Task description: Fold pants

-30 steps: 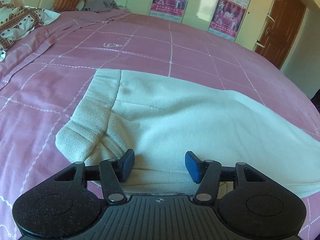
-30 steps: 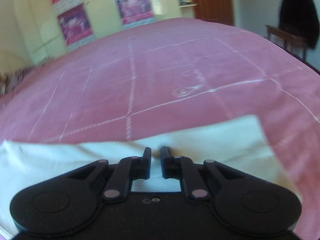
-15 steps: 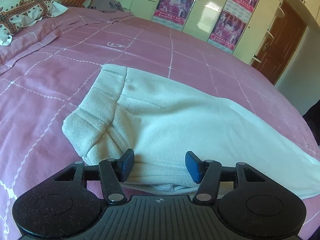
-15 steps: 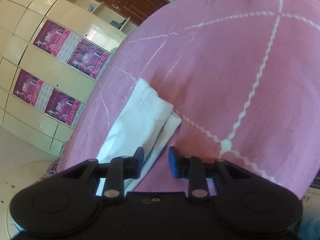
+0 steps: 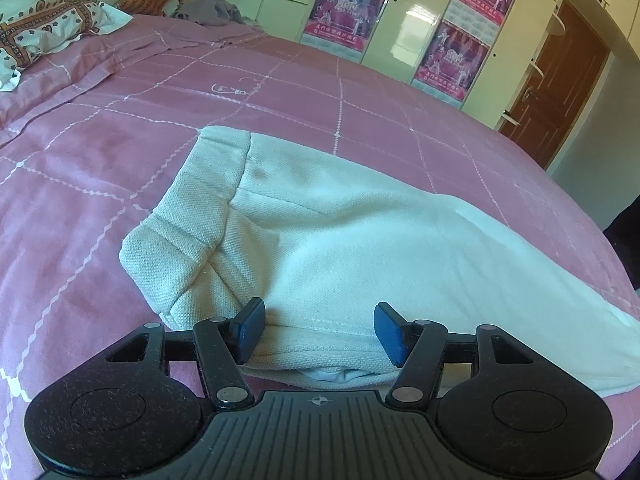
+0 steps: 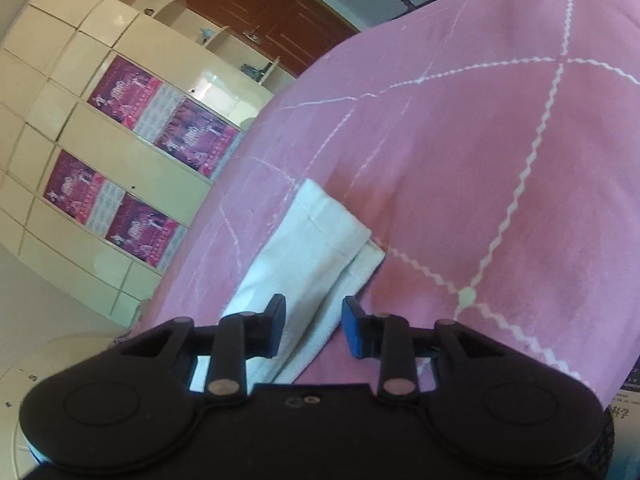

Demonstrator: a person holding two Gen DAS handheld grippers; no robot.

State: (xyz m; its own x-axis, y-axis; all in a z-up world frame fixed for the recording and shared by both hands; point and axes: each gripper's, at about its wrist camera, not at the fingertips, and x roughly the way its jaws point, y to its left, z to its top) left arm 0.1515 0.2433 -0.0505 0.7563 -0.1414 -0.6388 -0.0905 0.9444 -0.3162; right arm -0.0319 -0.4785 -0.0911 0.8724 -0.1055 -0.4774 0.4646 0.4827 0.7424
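Note:
Cream-white pants point(image 5: 344, 240) lie on the pink bed, legs doubled one on the other, the ribbed waistband point(image 5: 188, 220) at the left and the legs running off to the right. My left gripper point(image 5: 318, 330) is open, its blue pads either side of the near edge by the waist. In the right wrist view the stacked leg hems point(image 6: 320, 248) lie on the bed. My right gripper point(image 6: 314, 330) is open and empty, rolled sideways, with the hem end between and just beyond its fingers.
The pink checked bedspread point(image 5: 120, 152) spreads all round the pants. Patterned pillows point(image 5: 44, 28) and a grey garment point(image 5: 212, 10) sit at the bed's head. Cream wardrobes with posters point(image 5: 460, 52) and a brown door point(image 5: 560, 92) stand beyond the bed.
My right gripper opened, let go of the leg hems and rolled sideways, backing off a little. The left gripper stayed open and drew back slightly from the waist.

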